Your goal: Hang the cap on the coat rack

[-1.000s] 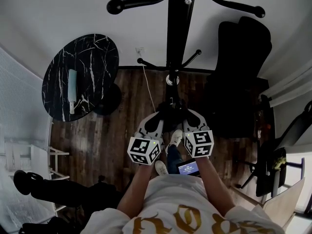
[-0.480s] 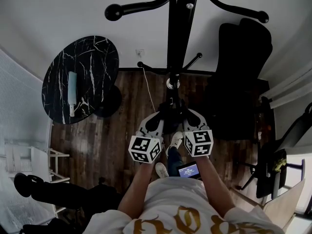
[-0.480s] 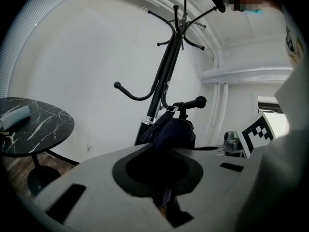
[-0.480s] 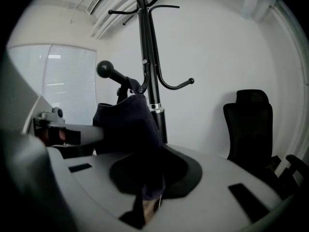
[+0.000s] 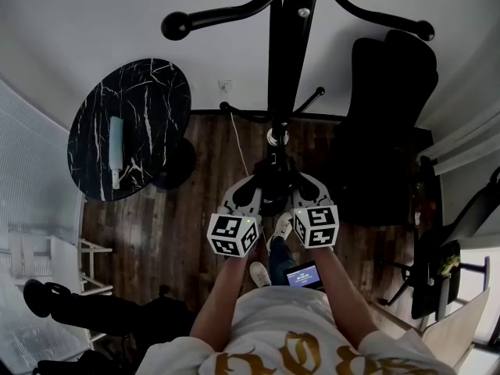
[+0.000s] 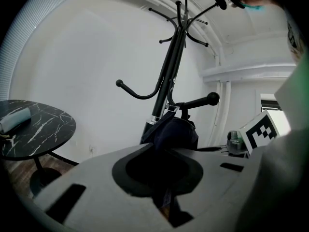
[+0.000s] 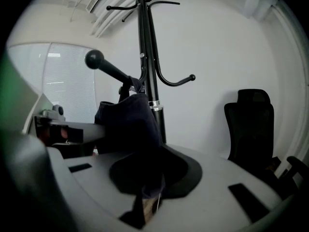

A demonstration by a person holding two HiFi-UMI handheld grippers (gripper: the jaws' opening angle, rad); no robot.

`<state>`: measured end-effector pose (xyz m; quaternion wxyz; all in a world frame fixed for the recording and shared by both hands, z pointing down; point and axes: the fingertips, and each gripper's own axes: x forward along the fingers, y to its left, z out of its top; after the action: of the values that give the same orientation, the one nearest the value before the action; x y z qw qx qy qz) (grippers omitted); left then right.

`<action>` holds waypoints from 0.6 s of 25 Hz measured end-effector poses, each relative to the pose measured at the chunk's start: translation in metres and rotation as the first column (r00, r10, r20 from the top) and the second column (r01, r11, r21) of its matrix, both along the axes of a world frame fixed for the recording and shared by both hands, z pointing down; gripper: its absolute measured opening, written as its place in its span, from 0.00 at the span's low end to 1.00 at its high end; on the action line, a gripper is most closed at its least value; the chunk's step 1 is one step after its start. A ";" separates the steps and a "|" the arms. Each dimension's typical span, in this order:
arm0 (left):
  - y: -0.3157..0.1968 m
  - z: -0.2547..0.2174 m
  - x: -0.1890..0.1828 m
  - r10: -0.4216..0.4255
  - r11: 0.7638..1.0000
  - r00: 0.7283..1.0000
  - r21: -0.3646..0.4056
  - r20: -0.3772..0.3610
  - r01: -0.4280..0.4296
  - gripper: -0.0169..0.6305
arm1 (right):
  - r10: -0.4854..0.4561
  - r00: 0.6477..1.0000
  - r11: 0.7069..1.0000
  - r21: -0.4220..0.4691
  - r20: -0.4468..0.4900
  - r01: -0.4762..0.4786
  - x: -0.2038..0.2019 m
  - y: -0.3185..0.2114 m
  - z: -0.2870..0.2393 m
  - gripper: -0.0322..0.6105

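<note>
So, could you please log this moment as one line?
left gripper: shut on cap | right gripper: shut on cap | cap: at a lower arm of the coat rack | hung: cannot tell

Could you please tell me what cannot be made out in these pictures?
- Head view: the top of the rack is cut off by the upper edge. Its base hides behind the cap, the left gripper and the right gripper.
- Head view: the pale thing on the table is too small to name.
- Left gripper view: whether the cap touches the hook is unclear, because they overlap.
</note>
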<state>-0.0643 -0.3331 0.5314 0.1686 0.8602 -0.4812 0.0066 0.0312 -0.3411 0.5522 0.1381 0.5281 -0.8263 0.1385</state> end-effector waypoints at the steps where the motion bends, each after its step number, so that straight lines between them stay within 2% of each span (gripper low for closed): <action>1: -0.002 0.000 0.000 -0.005 1.000 1.000 0.004 0.003 0.005 0.08 | 0.001 1.000 1.000 0.001 -0.005 -0.001 0.000 -0.002 0.000 0.11; 12: -0.011 0.003 -0.001 -0.015 1.000 1.000 0.004 0.014 0.015 0.08 | 0.002 1.000 1.000 0.010 -0.010 -0.002 0.001 -0.009 0.002 0.11; 15: -0.012 0.005 -0.004 -0.023 1.000 1.000 -0.006 0.005 0.023 0.13 | 0.005 1.000 1.000 0.007 0.007 -0.005 0.001 -0.010 0.001 0.12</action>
<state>-0.0687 -0.3447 0.5362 0.1702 0.8540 -0.4916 0.0085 0.0325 -0.3507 0.5534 0.1329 0.5303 -0.8259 0.1377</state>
